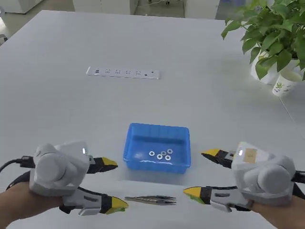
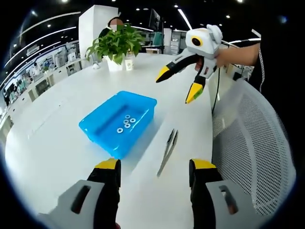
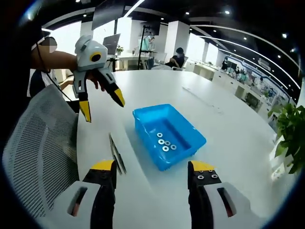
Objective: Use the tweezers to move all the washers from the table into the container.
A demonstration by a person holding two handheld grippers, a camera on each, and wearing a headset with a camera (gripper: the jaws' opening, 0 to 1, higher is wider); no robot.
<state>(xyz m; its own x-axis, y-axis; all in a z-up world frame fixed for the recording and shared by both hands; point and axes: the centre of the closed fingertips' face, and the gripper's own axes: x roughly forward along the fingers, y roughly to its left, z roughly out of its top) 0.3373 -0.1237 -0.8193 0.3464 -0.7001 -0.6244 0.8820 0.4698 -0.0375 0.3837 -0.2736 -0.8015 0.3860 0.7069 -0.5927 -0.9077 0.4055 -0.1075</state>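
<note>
A blue container [image 1: 157, 148] sits on the white table near me, with several silver washers [image 1: 162, 154] lying in its bottom. It shows too in the left gripper view, container [image 2: 119, 121], and the right gripper view, container [image 3: 167, 133]. Metal tweezers [image 1: 151, 199] lie flat on the table just in front of the container, between the two grippers; tweezers [image 2: 167, 150] and tweezers [image 3: 116, 153] lie loose. My left gripper [image 1: 113, 185] is open and holds nothing, left of the tweezers. My right gripper [image 1: 201, 174] is open and holds nothing, right of them.
A white power strip [image 1: 122, 72] lies farther back on the table. A potted plant [image 1: 274, 33] and a paper cup [image 1: 283, 85] stand at the far right. A mesh chair [image 2: 257, 143] sits at the table's near edge.
</note>
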